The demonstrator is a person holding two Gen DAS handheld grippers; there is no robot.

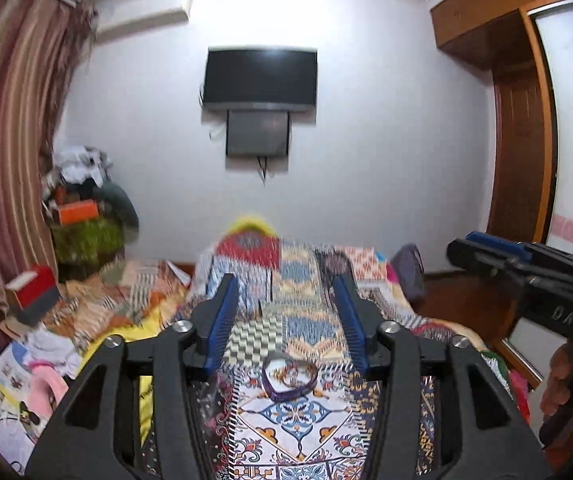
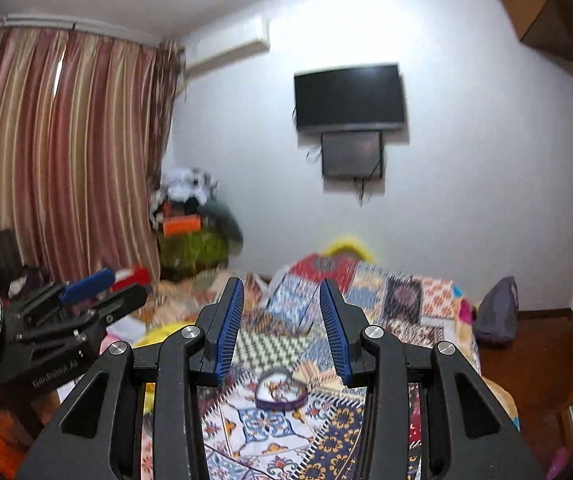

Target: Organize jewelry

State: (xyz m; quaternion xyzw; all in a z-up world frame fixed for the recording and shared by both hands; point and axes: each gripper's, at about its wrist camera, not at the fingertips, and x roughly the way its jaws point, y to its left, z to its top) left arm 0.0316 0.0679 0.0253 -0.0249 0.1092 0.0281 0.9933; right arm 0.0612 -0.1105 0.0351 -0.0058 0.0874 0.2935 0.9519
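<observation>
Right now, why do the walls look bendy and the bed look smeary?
In the left wrist view the fisheye lens curves the curtain and wardrobe; in both views the patchwork quilt is streaked by motion blur, and the heart-shaped box is slightly soft.

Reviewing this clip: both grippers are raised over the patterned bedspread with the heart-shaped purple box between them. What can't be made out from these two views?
- Contents of the heart-shaped box: small and blurred in both views; individual pieces cannot be told apart.
- Box lid: none visible in either view.
- Bedspread beneath the left gripper and right gripper: hidden by their black bodies.
- Pile by the curtain: motion-blurred.
</observation>
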